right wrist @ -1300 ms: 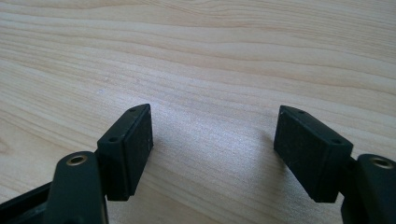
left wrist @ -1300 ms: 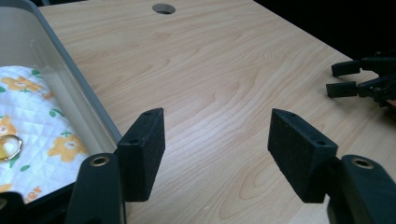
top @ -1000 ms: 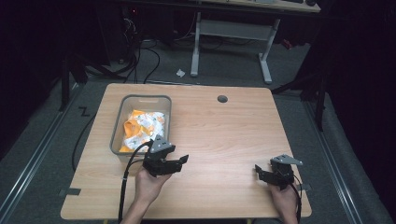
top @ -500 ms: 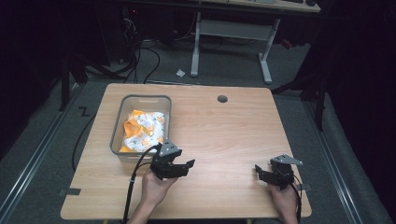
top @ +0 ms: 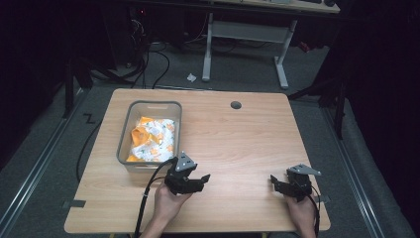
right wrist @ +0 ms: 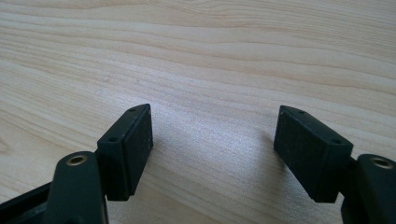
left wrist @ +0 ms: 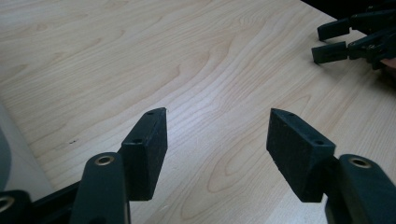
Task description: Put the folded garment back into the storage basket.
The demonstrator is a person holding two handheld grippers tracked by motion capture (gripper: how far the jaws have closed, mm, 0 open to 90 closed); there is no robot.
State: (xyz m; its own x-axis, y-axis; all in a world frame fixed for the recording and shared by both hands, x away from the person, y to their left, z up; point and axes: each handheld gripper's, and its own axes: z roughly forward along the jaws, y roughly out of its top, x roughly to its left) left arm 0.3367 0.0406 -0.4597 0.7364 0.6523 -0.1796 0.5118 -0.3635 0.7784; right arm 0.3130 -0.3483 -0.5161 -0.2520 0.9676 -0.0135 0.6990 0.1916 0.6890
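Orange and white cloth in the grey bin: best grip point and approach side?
Judged from the high view: take a raised fold near the middle of the crumpled cloth, coming straight down from above. The bin walls ring it, blocking side approaches. The left gripper is nearest, with jaws open and nothing between them.

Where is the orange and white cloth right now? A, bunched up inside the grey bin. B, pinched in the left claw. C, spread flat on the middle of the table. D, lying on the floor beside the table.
A: in the high view the orange and white cloth lies crumpled inside the grey bin, and the left claw beside the bin has nothing between its open jaws.
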